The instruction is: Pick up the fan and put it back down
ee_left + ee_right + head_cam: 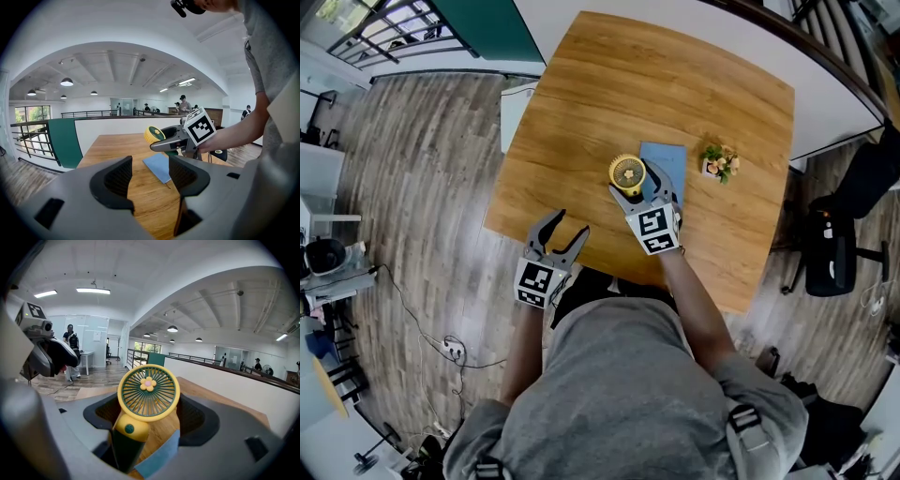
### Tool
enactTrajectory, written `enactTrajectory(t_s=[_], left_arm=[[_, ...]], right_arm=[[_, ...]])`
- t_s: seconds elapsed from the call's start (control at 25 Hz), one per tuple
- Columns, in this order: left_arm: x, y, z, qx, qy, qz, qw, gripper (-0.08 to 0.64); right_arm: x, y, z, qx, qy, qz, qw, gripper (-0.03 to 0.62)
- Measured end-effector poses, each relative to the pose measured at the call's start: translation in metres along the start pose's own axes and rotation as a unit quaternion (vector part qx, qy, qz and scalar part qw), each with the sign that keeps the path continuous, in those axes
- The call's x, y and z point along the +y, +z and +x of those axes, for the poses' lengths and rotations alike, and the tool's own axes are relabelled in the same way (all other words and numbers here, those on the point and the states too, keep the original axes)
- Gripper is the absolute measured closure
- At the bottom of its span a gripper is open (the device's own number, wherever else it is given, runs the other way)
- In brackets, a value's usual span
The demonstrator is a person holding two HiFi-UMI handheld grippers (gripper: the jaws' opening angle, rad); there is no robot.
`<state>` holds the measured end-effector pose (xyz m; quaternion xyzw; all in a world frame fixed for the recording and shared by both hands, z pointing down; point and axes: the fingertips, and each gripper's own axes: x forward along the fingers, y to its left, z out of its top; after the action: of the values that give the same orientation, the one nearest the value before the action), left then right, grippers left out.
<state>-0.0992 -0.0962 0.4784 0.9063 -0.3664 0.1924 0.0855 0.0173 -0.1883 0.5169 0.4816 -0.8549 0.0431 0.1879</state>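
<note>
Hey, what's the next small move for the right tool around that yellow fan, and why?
Probably close the right tool gently on the small yellow and dark green fan. It sits between the jaws, which stand wide apart, with wooden table and blue pad showing beside its handle, so nothing seems gripped yet.

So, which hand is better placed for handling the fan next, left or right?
Right. The right gripper has the fan between its jaws, while the left gripper stands open and empty at the table's near edge, apart from the fan.
</note>
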Motion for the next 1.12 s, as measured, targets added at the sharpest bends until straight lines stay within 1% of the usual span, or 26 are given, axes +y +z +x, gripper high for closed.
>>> enactTrajectory(t_s=[0.4,0.68,0.92,1.12], left_arm=[[0.004,-0.015,0.006,0.016,-0.008,-0.01,0.9998,0.301],[0.003,-0.028,0.019,0.022,-0.017,-0.023,0.9993,0.301],[0.0,-0.042,0.026,0.039,-0.031,-0.025,0.9984,0.301],[-0.004,-0.054,0.028,0.051,-0.04,-0.032,0.9974,0.301]], right_arm=[[0.02,-0.031,0.012,0.033,0.019,0.018,0.999,0.215],[0.032,-0.069,0.023,0.067,0.034,0.026,0.997,0.215],[0.045,-0.091,0.037,0.081,0.044,0.032,0.995,0.215],[0.057,-0.117,0.046,0.107,0.054,0.042,0.992,0.215]])
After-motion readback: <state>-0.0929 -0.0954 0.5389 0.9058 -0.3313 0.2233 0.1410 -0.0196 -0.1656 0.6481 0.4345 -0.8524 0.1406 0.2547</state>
